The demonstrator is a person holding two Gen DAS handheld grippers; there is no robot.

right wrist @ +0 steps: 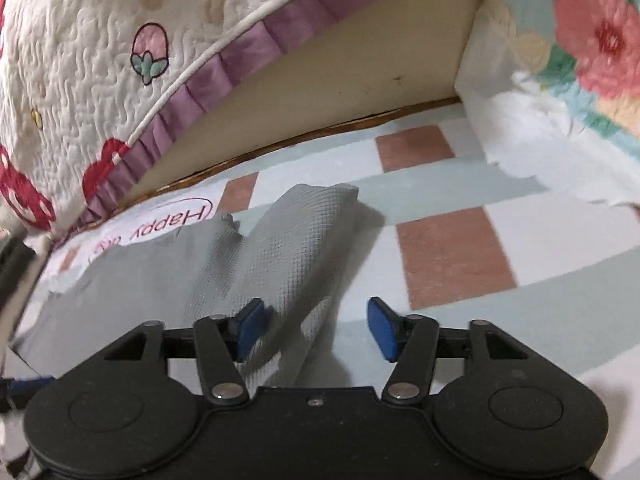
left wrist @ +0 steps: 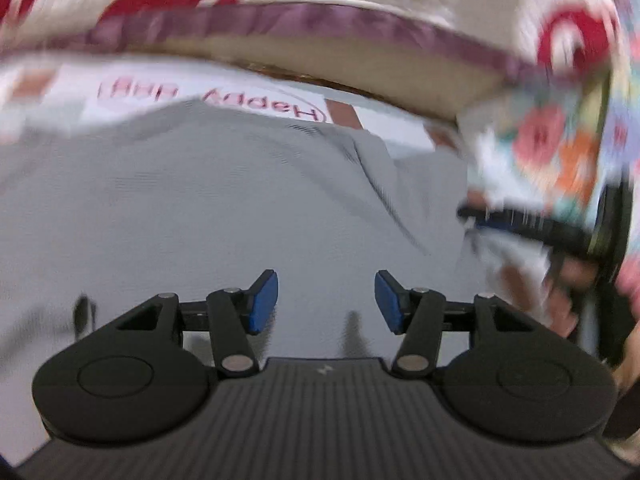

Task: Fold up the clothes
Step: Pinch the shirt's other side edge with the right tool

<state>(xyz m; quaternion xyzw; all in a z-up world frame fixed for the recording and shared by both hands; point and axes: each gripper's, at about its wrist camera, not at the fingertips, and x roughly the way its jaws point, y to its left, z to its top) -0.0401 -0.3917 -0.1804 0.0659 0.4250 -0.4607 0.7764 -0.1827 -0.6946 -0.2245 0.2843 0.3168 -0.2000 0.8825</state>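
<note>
- Underneath, checked sheet (right wrist: 460,248) carries the grey garment (right wrist: 280,248), a fold ridge running toward 12 o'clock.
- Left gripper (left wrist: 326,300) hovers above grey cloth, fingers wide, empty.
- Right gripper (right wrist: 316,328) likewise wide, at the ridge's edge; pinching one layer could undo the fold.

The left gripper (left wrist: 326,300) hangs with its blue-padded fingers (left wrist: 264,300) spread wide, gripping nothing. The right gripper (right wrist: 316,328) is likewise parted, both blue pads (right wrist: 382,328) apart and empty. Off to one side the left camera catches the other gripper, blurred.
</note>
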